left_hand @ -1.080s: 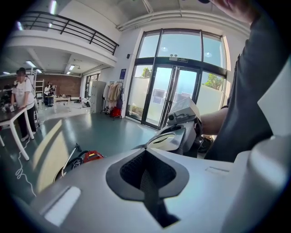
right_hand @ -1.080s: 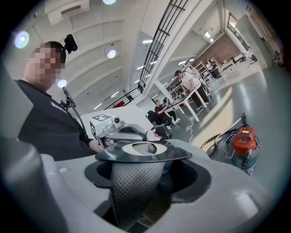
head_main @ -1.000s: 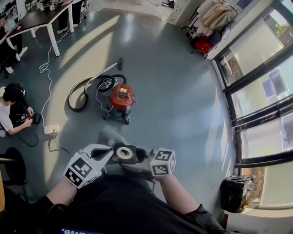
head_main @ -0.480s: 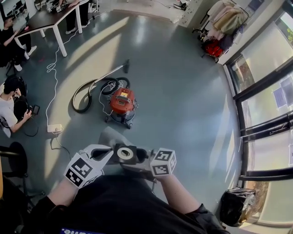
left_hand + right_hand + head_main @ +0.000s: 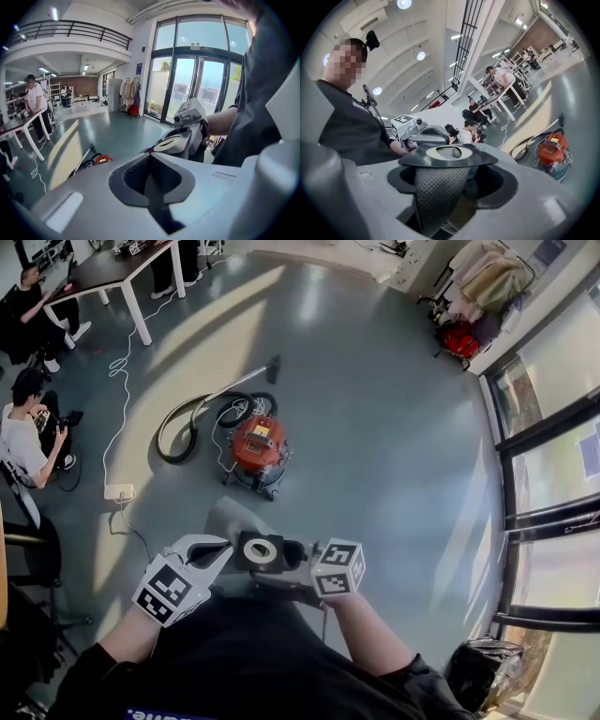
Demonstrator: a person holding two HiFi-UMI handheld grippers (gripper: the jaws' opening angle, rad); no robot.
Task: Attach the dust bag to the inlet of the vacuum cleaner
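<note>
A grey dust bag (image 5: pixel 232 519) with a black collar and white ring (image 5: pixel 260 551) hangs between my two grippers, close to my body. My left gripper (image 5: pixel 221 553) is shut on the bag's mesh fabric (image 5: pixel 151 183) at the collar's left. From the right, my right gripper (image 5: pixel 292 561) stands wide and grips the bag just under the collar (image 5: pixel 447 152), its fabric (image 5: pixel 438 192) filling the jaws. The red vacuum cleaner (image 5: pixel 255 448) sits on the floor well ahead, its grey hose (image 5: pixel 183 418) curled at its left. I cannot make out its inlet.
A white power strip (image 5: pixel 120 491) and cable (image 5: pixel 117 399) lie left of the vacuum. People sit at the far left (image 5: pixel 23 432) beside a table (image 5: pixel 112 273). Glass doors (image 5: pixel 553 474) line the right. A black bin bag (image 5: pixel 483 676) stands at bottom right.
I have carried the bag forward across the floor with both grippers. The room has shifted in the head view and the people at the left show more. Both grips look unchanged.
</note>
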